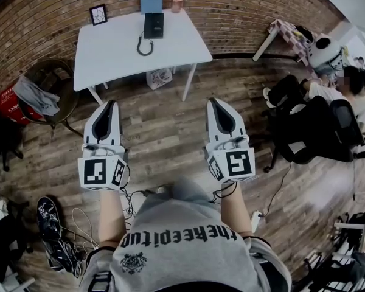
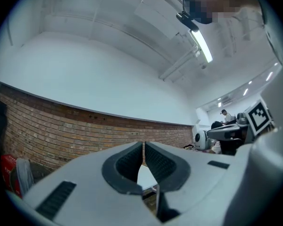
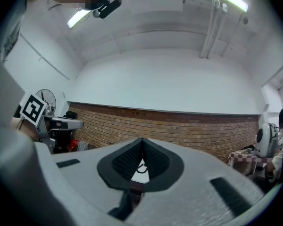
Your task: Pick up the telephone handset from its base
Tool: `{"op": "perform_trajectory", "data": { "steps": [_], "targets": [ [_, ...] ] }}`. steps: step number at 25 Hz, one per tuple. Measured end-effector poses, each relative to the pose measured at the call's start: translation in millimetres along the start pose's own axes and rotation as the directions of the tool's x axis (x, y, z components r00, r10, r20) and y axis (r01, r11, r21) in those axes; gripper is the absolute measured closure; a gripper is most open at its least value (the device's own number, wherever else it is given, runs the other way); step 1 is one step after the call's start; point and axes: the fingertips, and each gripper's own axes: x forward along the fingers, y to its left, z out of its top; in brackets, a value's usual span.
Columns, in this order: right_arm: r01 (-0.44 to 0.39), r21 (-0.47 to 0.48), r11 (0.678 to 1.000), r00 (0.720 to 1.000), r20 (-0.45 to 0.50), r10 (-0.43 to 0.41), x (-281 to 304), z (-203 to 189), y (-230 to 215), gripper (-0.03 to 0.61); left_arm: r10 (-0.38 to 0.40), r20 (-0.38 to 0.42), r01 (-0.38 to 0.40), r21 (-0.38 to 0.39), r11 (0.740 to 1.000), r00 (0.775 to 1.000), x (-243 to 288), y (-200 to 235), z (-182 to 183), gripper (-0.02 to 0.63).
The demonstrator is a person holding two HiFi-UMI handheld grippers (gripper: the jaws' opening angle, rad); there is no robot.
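A black telephone (image 1: 153, 25) stands at the back of a white table (image 1: 115, 53) against the brick wall, its curled cord (image 1: 144, 46) lying on the tabletop in front of it. The handset lies on the base. Both grippers are held out over the wooden floor, well short of the table. My left gripper (image 1: 112, 104) is shut with nothing in it, and my right gripper (image 1: 212, 101) is shut and empty too. In the left gripper view my left gripper (image 2: 143, 145) has its tips touching; the right gripper view shows my right gripper (image 3: 142, 140) likewise, with the cord (image 3: 141, 168) seen through the gap.
On the table stand a small picture frame (image 1: 98, 14), a blue board (image 1: 151, 0) and a pink cup (image 1: 177, 2). A round chair with grey cloth (image 1: 39, 93) is at left. A seated person (image 1: 328, 96) and a black office chair (image 1: 307, 132) are at right. Cables (image 1: 134, 196) trail on the floor.
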Motion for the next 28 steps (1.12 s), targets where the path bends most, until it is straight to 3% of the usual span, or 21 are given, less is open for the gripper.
{"op": "perform_trajectory", "data": {
  "steps": [12, 28],
  "targets": [
    [-0.012, 0.020, 1.000, 1.000, 0.006, 0.012, 72, -21, -23, 0.575, -0.002, -0.003, 0.002, -0.009, 1.000, 1.000, 62, 26, -19, 0.597],
    [-0.107, 0.016, 0.994, 0.993, 0.050, 0.106, 259, -33, -106, 0.575, 0.056, 0.021, -0.057, 0.028, 0.998, 0.998, 241, 74, -32, 0.598]
  ]
}}
